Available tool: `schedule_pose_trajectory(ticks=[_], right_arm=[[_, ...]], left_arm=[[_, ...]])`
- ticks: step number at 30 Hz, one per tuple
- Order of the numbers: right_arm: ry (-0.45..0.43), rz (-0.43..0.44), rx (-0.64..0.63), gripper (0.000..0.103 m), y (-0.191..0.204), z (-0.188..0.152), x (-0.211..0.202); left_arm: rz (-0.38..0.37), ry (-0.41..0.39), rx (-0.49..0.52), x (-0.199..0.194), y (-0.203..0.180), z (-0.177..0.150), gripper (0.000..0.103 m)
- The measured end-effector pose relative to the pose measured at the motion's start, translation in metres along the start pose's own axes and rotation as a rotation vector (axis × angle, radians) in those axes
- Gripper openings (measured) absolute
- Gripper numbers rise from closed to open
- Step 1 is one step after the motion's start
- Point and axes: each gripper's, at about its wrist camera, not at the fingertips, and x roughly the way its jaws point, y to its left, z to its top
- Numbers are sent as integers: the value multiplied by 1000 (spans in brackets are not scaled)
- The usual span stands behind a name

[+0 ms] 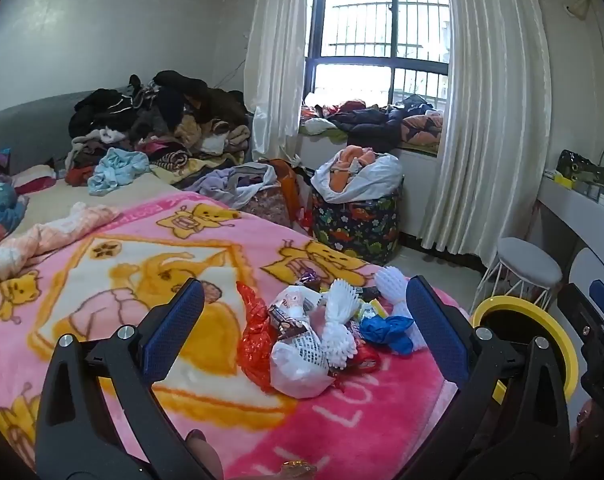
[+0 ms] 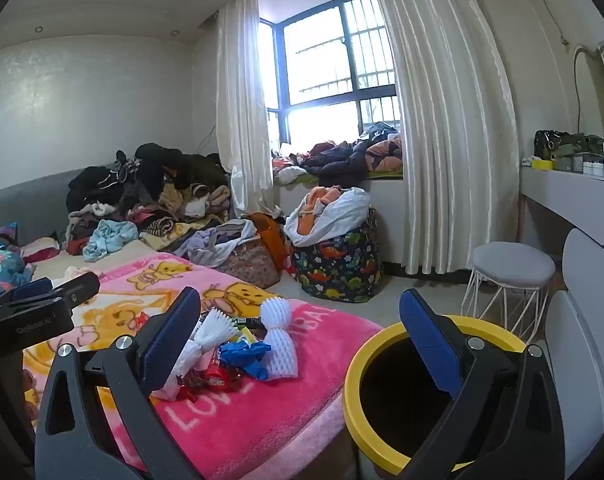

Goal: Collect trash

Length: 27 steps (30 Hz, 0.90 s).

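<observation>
Pink teddy-bear fleece blanket (image 1: 102, 264) covers the bed; round yellow-rimmed bin (image 2: 381, 364) waits just off its near corner. Trash heap (image 1: 321, 332) of wrappers, white foam netting and blue plastic sits at that corner. Left claw (image 1: 303, 320) and right claw (image 2: 300, 334) both gape, empty. Light wrappers could slip out or snag fleece. Bin's bottom is hidden in darkness.

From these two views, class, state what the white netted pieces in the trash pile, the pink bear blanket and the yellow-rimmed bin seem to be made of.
White netted pieces: probably soft foam mesh, matte; a raised open lattice shows.
Pink bear blanket: plush fleece, likely synthetic; fuzzy nap, soft folds, printed bears.
Yellow-rimmed bin: seemingly hard plastic; the rim is smooth with an even slight sheen. The dark inside gives no clue.
</observation>
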Motion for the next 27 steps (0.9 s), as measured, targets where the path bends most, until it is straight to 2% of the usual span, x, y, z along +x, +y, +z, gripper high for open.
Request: schedule_pose_trajectory(ticks=[27], right_arm=[[15, -10, 0, 97, -2, -3, 2]], left_arm=[[-15, 7, 0, -1, -13, 5, 93]])
